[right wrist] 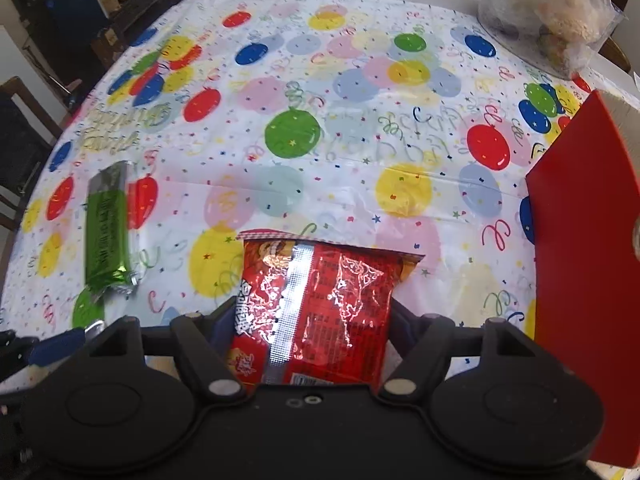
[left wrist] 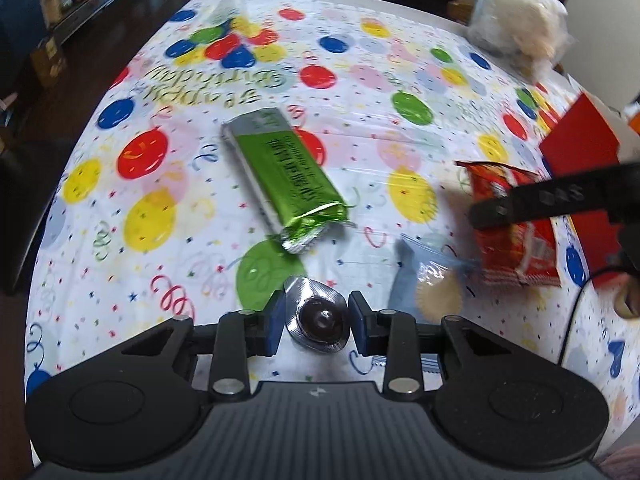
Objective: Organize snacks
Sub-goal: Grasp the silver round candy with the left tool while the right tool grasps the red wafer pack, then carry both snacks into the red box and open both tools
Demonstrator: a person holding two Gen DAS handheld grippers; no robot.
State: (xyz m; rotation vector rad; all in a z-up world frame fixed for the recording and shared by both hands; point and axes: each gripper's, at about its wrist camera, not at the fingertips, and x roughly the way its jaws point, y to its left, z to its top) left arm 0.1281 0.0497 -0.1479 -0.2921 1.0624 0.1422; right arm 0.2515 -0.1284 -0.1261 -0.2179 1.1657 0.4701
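My left gripper (left wrist: 318,318) points down at the balloon tablecloth (left wrist: 360,92), its blue pads (left wrist: 276,320) pressing both sides of a small silver-wrapped round dark sweet (left wrist: 320,320). In the right wrist view a red foil snack bag (right wrist: 320,292) sits between the fingers of my right gripper (right wrist: 312,314), which is shut on it. In the left wrist view that red bag (left wrist: 516,232) shows at the right with a black finger (left wrist: 540,200) across it. A green foil bar (left wrist: 280,172) (right wrist: 108,224) lies flat on the cloth.
A red box (right wrist: 584,240) (left wrist: 580,152) stands at the right edge. A clear bag of pale puffy snacks (right wrist: 548,12) (left wrist: 516,24) sits at the far right corner. A small clear packet with a round cracker (left wrist: 436,288) lies beside the left gripper. A chair (right wrist: 20,140) stands left of the table.
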